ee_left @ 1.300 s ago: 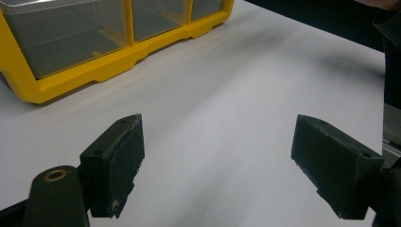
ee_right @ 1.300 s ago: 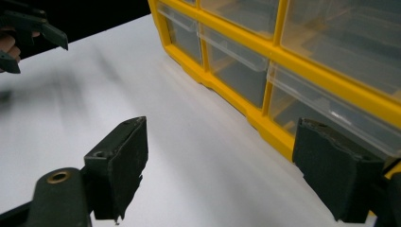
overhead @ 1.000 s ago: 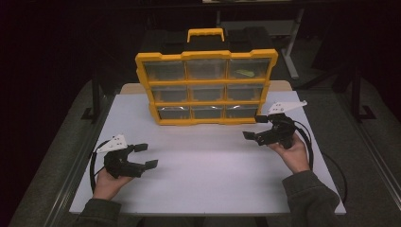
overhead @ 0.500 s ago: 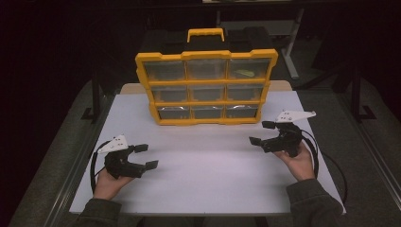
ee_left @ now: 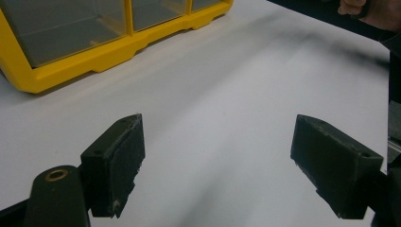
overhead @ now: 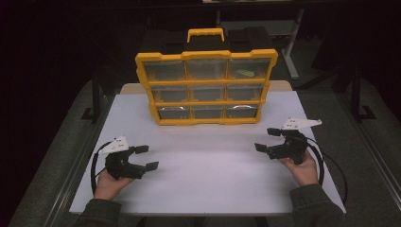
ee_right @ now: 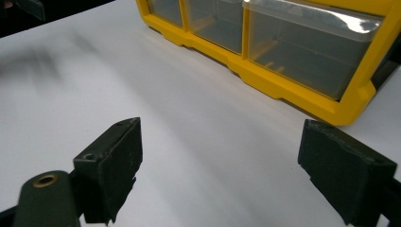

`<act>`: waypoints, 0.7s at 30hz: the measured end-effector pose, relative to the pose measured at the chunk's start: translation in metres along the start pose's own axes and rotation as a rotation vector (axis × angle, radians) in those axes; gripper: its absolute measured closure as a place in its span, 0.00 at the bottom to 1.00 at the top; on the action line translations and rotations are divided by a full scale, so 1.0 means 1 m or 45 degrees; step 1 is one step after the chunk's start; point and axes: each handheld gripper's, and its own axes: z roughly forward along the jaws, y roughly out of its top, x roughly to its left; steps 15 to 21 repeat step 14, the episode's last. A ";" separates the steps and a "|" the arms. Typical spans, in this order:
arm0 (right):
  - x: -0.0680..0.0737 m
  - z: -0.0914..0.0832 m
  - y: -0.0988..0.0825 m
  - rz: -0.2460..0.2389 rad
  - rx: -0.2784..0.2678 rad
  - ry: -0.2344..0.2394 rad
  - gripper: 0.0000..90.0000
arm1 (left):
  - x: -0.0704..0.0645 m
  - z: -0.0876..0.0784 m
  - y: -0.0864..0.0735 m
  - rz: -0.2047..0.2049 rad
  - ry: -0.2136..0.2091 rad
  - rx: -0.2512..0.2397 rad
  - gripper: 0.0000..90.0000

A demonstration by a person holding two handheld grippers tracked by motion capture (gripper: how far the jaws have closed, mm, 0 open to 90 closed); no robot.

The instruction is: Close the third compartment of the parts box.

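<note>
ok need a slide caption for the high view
Yellow organizer stands at the table's far edge; open left gripper and right gripper rest empty before it.

The drawer cabinet (overhead: 206, 87) stands at the table's (overhead: 213, 189) far edge — left tongs (overhead: 145, 157) and right tongs (overhead: 267, 139) before it, well apart.

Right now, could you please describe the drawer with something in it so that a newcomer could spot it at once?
Find the yellow plastic organiser case standing upright at the white table's far edge. Its clear top-right drawer alone holds a small yellow-green item; the neighbouring drawers look empty.
</note>
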 end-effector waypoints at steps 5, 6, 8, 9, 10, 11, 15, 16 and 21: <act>0.000 -0.002 -0.005 0.020 -0.009 -0.001 0.15 | 0.000 0.002 -0.002 0.001 -0.005 0.009 0.21; 0.000 -0.002 -0.005 0.021 -0.013 0.002 0.15 | 0.000 0.002 -0.002 0.005 -0.005 0.010 0.21; 0.000 -0.002 -0.006 0.020 -0.012 0.005 0.15 | 0.000 0.002 -0.002 -0.001 -0.005 0.004 0.21; 0.001 -0.002 -0.007 0.021 -0.013 0.007 0.15 | 0.000 0.002 -0.002 -0.002 -0.006 0.003 0.21; 0.001 -0.002 -0.008 0.016 -0.015 0.009 0.15 | 0.000 0.002 -0.002 0.006 -0.006 0.007 0.21; 0.002 -0.002 -0.008 0.014 -0.009 0.011 0.15 | 0.000 0.002 -0.002 0.008 -0.008 0.010 0.21; 0.002 -0.001 -0.009 0.014 -0.010 0.016 0.15 | -0.001 0.003 -0.002 0.002 -0.008 0.007 0.21; 0.002 -0.001 -0.009 0.014 -0.010 0.016 0.15 | -0.001 0.003 -0.002 0.002 -0.008 0.007 0.21; 0.002 -0.001 -0.009 0.014 -0.010 0.016 0.15 | -0.001 0.003 -0.002 0.002 -0.008 0.007 0.21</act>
